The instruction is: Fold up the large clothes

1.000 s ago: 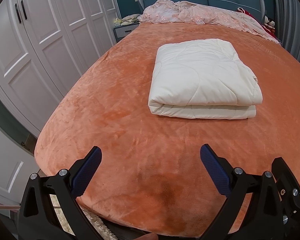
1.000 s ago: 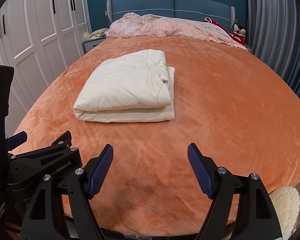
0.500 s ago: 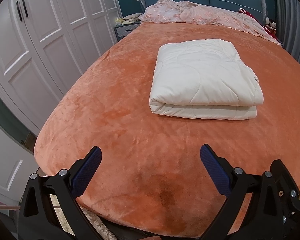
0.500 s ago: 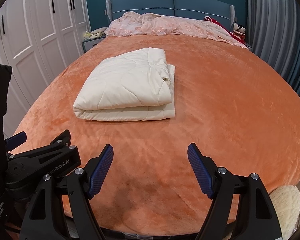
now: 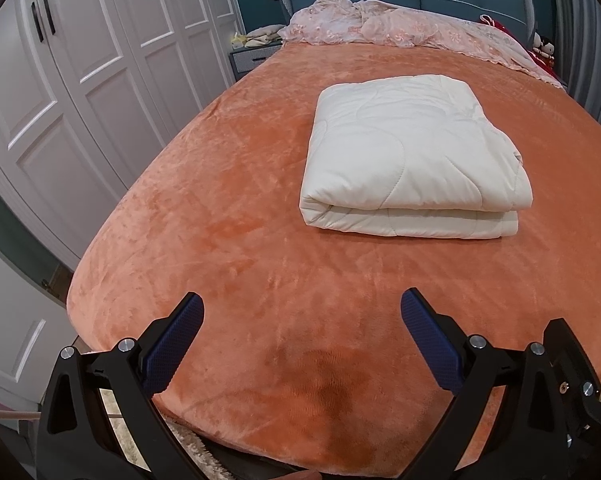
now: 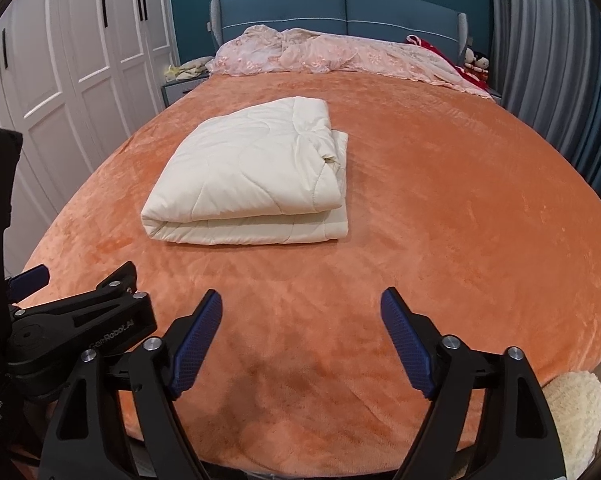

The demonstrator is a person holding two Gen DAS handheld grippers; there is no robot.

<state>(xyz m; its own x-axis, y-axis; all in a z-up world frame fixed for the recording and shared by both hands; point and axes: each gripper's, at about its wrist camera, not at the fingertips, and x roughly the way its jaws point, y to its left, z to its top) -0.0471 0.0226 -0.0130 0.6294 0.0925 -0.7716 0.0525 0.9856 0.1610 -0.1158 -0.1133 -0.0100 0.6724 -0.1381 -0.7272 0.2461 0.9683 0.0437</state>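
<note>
A cream quilted comforter (image 5: 412,156) lies folded into a thick rectangle on the orange bed cover (image 5: 228,208); it also shows in the right wrist view (image 6: 252,176). My left gripper (image 5: 302,320) is open and empty above the foot of the bed, well short of the comforter. My right gripper (image 6: 301,316) is open and empty beside it, also over the foot of the bed. The left gripper's body (image 6: 76,320) shows at the left of the right wrist view.
A crumpled pink floral cover (image 5: 400,28) lies along the blue headboard (image 6: 340,8). White wardrobe doors (image 5: 80,60) line the left side. A grey nightstand (image 5: 248,56) stands at the far left corner. Grey curtains (image 6: 540,60) hang on the right. A fluffy cream cushion (image 6: 572,412) sits at the bed's lower right.
Both grippers have drifted very slightly; the comforter sits a little lower in the views. Nothing was taken hold of or let go.
</note>
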